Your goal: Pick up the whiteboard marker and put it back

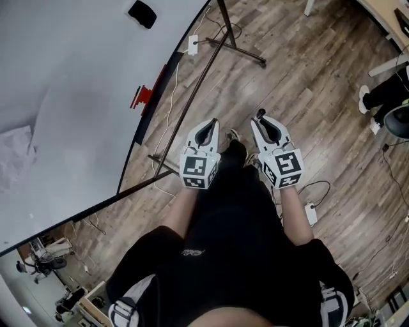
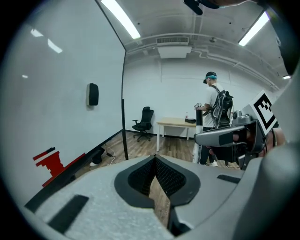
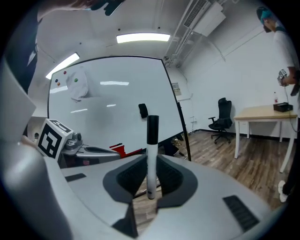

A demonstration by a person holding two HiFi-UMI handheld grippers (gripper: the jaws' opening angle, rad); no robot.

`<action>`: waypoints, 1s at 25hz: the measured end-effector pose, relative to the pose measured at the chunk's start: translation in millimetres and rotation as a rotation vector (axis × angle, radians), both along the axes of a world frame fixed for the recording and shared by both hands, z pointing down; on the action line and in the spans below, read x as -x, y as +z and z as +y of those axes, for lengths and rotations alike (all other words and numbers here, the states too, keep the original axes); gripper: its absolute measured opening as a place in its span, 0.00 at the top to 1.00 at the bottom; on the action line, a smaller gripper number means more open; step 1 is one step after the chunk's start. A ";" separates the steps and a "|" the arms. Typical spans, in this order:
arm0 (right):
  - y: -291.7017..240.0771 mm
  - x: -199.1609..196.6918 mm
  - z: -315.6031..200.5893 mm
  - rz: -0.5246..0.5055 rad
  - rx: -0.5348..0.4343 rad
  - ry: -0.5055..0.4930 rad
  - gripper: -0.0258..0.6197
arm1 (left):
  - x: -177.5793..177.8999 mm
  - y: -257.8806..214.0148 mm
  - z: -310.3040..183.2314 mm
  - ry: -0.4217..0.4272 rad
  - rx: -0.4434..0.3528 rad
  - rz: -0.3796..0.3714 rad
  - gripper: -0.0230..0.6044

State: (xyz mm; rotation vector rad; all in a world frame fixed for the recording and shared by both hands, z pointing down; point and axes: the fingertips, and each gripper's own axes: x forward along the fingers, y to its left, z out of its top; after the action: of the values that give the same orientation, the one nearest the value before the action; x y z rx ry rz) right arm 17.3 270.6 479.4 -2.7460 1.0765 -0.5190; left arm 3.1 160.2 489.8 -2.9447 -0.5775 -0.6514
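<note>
Clamping the whiteboard marker (image 3: pixel 151 140) upright, right claw (image 3: pixel 150 161) hung right of the whiteboard (image 3: pixel 108 108); left claw (image 2: pixel 155 159), clenched empty, sat nearer.

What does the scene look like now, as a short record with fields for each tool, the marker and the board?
left tool: jaws together, nothing between them
right tool: shut on the whiteboard marker
whiteboard marker: upright between the jaws, black end on top
whiteboard: at the person's left, on a stand; a black block and a red item are on it
floor: wood, with cables lying on it
task state: marker held, not yet put back
</note>
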 end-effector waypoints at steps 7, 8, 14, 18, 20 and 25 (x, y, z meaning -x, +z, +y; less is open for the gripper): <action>19.3 -43.6 -35.2 -0.070 0.060 -0.084 0.87 | -76.3 26.4 -39.6 -0.065 0.041 -0.005 0.95; 18.9 -54.2 -42.4 -0.069 0.069 -0.105 0.87 | -90.5 24.6 -47.8 -0.081 0.046 0.005 0.95; 9.4 -121.3 -100.9 -0.037 0.123 -0.243 0.87 | -136.6 28.5 -94.9 -0.177 0.077 -0.016 0.95; 5.0 -145.2 -141.2 -0.057 0.118 -0.325 0.87 | -146.6 32.3 -119.6 -0.201 0.107 -0.037 0.95; 7.4 -156.0 -157.3 -0.068 0.131 -0.362 0.87 | -151.9 31.9 -131.8 -0.237 0.118 -0.033 0.95; 7.9 -177.5 -202.4 -0.025 0.230 -0.522 0.87 | -158.1 31.5 -170.1 -0.398 0.161 -0.033 0.95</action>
State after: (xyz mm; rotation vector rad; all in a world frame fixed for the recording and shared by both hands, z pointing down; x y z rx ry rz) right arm 194.8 68.3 487.3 -2.6090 1.8429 -0.7801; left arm 161.3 -9.9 521.4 -3.2373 -0.0389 -0.7155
